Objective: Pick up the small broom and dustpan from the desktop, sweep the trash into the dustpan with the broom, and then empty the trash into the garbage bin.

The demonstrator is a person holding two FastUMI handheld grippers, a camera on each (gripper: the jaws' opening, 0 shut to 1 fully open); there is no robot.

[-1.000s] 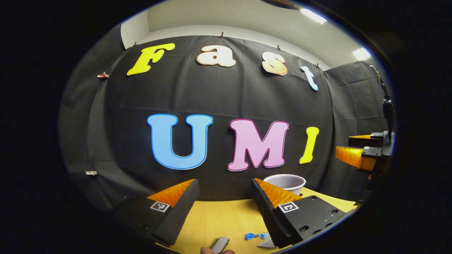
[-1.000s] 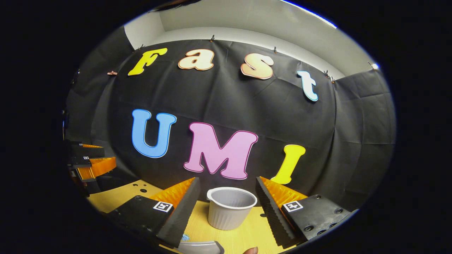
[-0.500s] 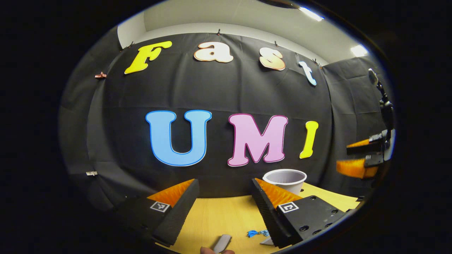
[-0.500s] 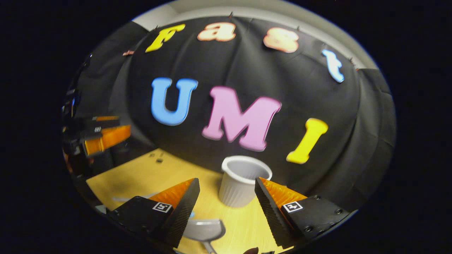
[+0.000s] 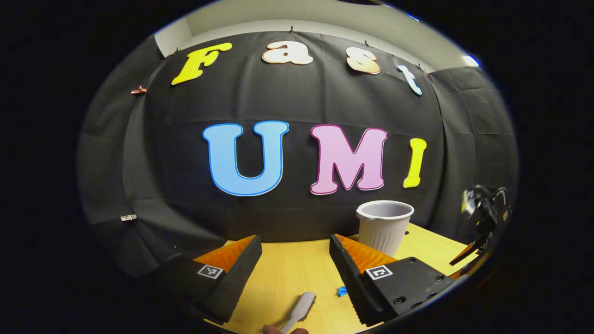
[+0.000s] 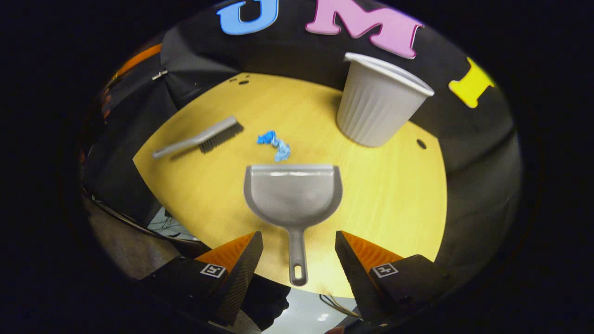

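In the right gripper view I look down on a grey dustpan (image 6: 293,192) lying flat on the yellow desktop (image 6: 394,199). Its handle (image 6: 297,260) points toward my open right gripper (image 6: 297,250) and lies between the two fingers without touching them. A blue scrap of trash (image 6: 275,143) sits just beyond the pan's lip. The grey broom (image 6: 199,138) lies to the left of the scrap. My left gripper (image 5: 294,253) is open above the desktop (image 5: 287,273), with the broom's handle (image 5: 300,310) and the blue scrap (image 5: 342,291) low in front of it.
A white ribbed cup-shaped bin (image 6: 378,109) stands upright at the back right of the desktop; the same bin (image 5: 384,226) rises behind my left gripper's right finger. The desktop's near edge (image 6: 260,273) runs under my right gripper, with floor below.
My right gripper has risen and tipped downward, so the dustpan, broom and scrap now lie below it. My left gripper tilted down slightly, bringing more of the broom handle into sight.
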